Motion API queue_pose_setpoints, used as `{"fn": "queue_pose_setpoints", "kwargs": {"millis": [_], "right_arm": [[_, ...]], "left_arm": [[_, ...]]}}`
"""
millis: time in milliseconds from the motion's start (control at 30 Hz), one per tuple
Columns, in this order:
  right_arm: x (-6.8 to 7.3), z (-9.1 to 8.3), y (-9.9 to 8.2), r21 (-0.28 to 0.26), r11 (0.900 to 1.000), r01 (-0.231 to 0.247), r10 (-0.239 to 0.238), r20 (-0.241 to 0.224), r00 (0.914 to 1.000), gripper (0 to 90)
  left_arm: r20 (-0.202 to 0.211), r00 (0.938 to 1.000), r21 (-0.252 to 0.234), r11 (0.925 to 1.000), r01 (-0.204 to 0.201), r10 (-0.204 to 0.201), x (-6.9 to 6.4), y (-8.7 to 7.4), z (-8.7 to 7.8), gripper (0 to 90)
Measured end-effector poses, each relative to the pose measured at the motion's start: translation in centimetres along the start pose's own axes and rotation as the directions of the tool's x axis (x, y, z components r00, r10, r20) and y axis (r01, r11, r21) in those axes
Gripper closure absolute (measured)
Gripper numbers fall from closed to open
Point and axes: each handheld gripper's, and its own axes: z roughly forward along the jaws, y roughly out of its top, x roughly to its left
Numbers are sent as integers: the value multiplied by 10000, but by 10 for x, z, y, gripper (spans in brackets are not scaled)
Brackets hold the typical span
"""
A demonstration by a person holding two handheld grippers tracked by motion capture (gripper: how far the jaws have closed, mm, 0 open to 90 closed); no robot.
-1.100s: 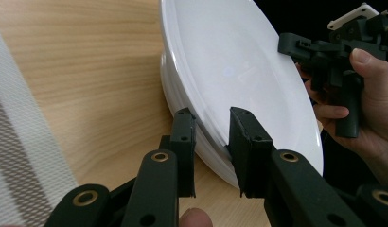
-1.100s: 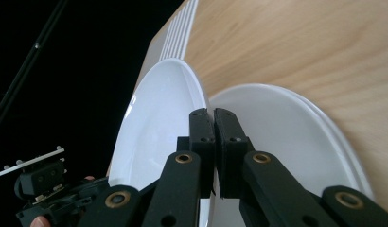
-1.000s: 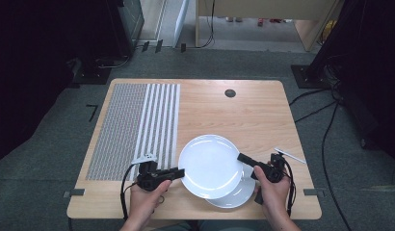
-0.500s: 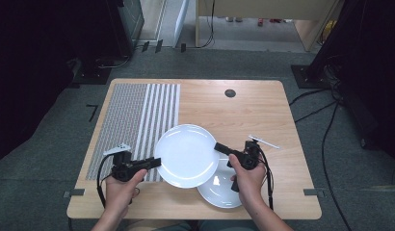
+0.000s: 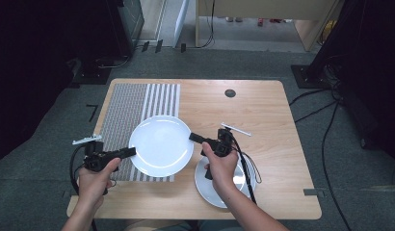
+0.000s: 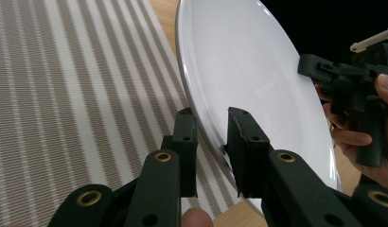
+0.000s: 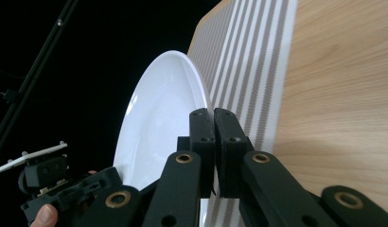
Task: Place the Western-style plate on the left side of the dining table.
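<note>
Top plate [image 5: 161, 145] lifted off second plate [image 5: 223, 183], carried left since a second ago – now left of centre, over striped mat [image 5: 138, 110]. Left gripper [image 5: 129, 152] and right gripper [image 5: 193, 137] both clamped on opposite rims – likely mat placement next

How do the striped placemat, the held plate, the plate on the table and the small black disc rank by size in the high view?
1. striped placemat
2. held plate, raised nearer the camera, so slightly flattered
3. plate on the table, partly hidden by the person's forearm, so unsure against the held one
4. black disc
</note>
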Motion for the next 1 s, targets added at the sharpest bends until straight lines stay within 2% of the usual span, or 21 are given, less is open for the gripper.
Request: {"fn": "queue_pose_setpoints", "kwargs": {"millis": [67, 100, 133, 167, 233, 267, 367, 400, 500, 600, 633, 700, 800, 833, 867, 900, 1000], "right_arm": [[5, 12, 0, 95, 9999, -87, 88, -26, 10000, 887], [5, 12, 0, 95, 9999, -87, 88, -26, 10000, 887], [9, 21, 0, 182, 9998, -56, 56, -9, 10000, 887], [10, 24, 0, 202, 9998, -47, 46, 6, 10000, 887], [13, 33, 1, 272, 9996, -14, 14, -9, 10000, 887], [13, 33, 1, 272, 9996, -14, 14, -9, 10000, 887], [15, 47, 1, 406, 9989, -217, 222, -106, 9997, 887], [17, 56, 2, 444, 9989, -130, 135, -104, 9999, 887], [17, 63, 3, 418, 9991, -117, 121, -96, 9999, 886], [14, 80, 6, 347, 9987, -382, 381, 22, 9993, 886], [14, 80, 6, 347, 9987, -382, 381, 22, 9993, 886], [12, 88, 7, 305, 9990, -313, 312, 51, 9995, 887], [6, 106, 8, 195, 9981, -583, 581, 108, 9983, 887], [6, 106, 8, 195, 9981, -583, 581, 108, 9983, 887], [2, 115, 8, 177, 9971, -742, 739, 170, 9971, 887], [2, 115, 8, 177, 9971, -742, 739, 170, 9971, 887], [-5, 131, 10, 163, 9935, -1124, 1117, 404, 9929, 887]], "left_arm": [[-51, 9999, -90, 9998, 163, -164, 7, 1, -4, 749], [-83, 9998, -66, 9998, 185, -186, 11, 2, -6, 749], [-154, 9994, -72, 9995, 316, -317, 18, 3, -8, 749], [-154, 9994, -72, 9995, 316, -317, 18, 3, -8, 748], [-284, 9983, -110, 9987, 498, -501, 30, 6, -12, 749], [-284, 9983, -110, 9987, 498, -501, 30, 6, -12, 748], [-468, 9967, -70, 9978, 659, -661, 41, 10, -14, 746], [-556, 9957, -29, 9973, 739, -740, 48, 12, -14, 746], [-635, 9944, 8, 9965, 842, -840, 54, 15, -14, 746], [-849, 9916, -25, 9952, 974, -972, 63, 22, -12, 744], [-849, 9916, -25, 9952, 974, -972, 63, 22, -12, 744], [-1001, 9889, -54, 9939, 1098, -1098, 69, 26, -11, 744], [-1261, 9835, -82, 9915, 1296, -1296, 80, 32, -6, 745], [-1261, 9835, -82, 9915, 1296, -1296, 80, 32, -6, 746], [-1341, 9813, -109, 9904, 1381, -1383, 85, 34, -5, 748], [-1395, 9790, -148, 9889, 1479, -1485, 87, 36, -4, 748], [-1587, 9671, -379, 9800, 1954, -1989, 99, 40, 5, 756]]}}
